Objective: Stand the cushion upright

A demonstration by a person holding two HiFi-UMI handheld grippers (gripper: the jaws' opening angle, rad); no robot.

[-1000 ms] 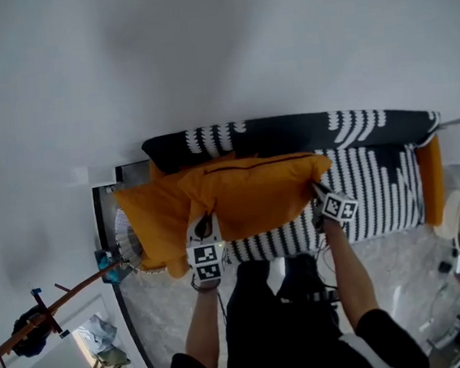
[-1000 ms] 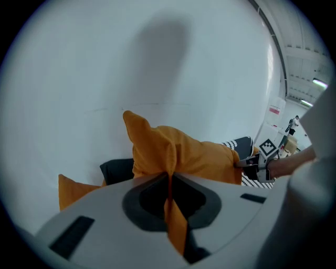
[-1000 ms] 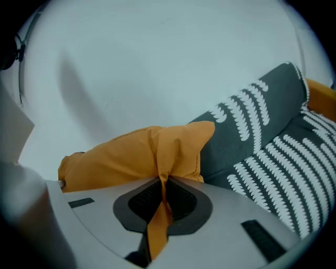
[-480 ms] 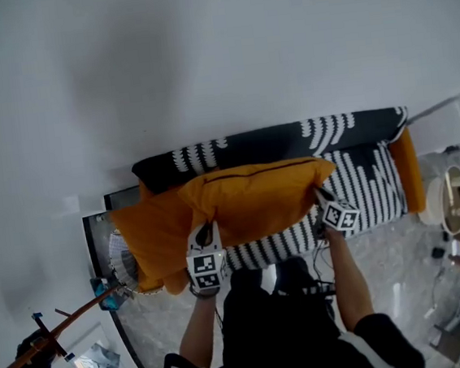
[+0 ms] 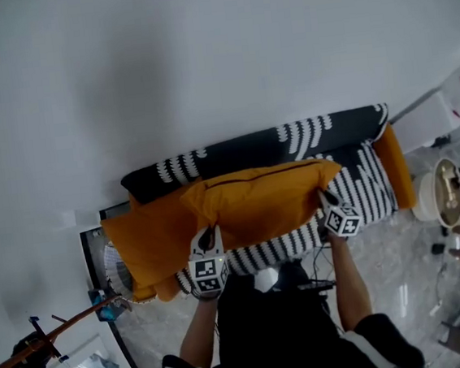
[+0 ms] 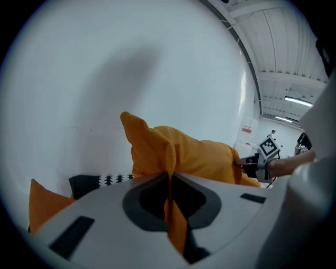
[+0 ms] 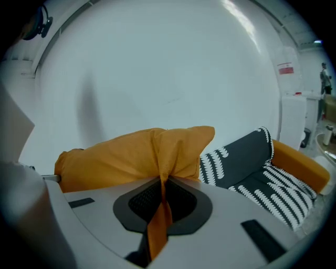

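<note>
A white wall (image 5: 201, 60) is filling most of what I am seeing, and below it a black-and-white striped sofa (image 5: 357, 186) is running across the head view. I am holding the orange cushion (image 5: 256, 201) lengthwise over the seat, in front of the backrest, and it is overlapping a second orange cushion (image 5: 142, 245) that is sitting at the sofa's left end. My left hand-held gripper (image 5: 206, 240) is clenching a fold of the cushion's fabric near its lower left edge; in the left gripper view the cloth is running pinched between the closed jaws. My right hand-held gripper (image 5: 322, 197) is pinching the cushion's right end in the same way, with a strip of orange cloth showing between its jaws.
</note>
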